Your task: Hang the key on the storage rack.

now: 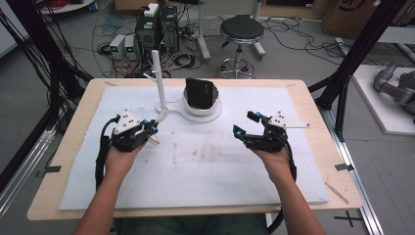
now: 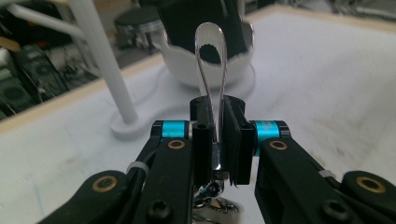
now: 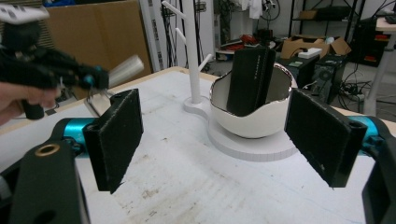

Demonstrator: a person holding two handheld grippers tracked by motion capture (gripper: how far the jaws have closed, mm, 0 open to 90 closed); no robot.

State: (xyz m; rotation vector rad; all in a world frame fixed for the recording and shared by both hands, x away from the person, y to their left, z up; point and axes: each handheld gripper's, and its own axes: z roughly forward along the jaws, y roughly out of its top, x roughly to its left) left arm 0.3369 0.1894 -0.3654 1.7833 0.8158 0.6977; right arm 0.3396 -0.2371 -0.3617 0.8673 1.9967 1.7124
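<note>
On the counter (image 1: 78, 147), high view: my left gripper (image 1: 147, 128) sits at the left of the white mat, its jaws closed on a metal spoon (image 1: 160, 116) whose bowl end points forward and rightward toward the white bowl (image 1: 201, 105). The bowl stands on a round base at the far centre of the mat, with a black rectangular block (image 1: 199, 92) propped upright in it and a white peg stand (image 1: 157, 78) just to its left. My right gripper (image 1: 247, 125) rests well apart at the right, holding nothing.

Left gripper view: the jaws are pinched tight on the spoon's handle (image 2: 215, 121). The spoon (image 2: 211, 60) runs straight out along the gripper's own axis, its bowl end lying directly in line with the white bowl (image 2: 205, 65) ahead; the stand's post (image 2: 102, 60) passes to the left. I judge the left gripper the nearer one, needing only a forward carry.

Right gripper view: the jaws stand wide apart, empty, framing the white bowl (image 3: 254, 112) and black block (image 3: 252, 79) ahead. The left gripper (image 3: 95, 77) with the spoon (image 3: 123, 69) shows at upper left, the spoon's end aimed toward the stand (image 3: 192, 56) and bowl.
</note>
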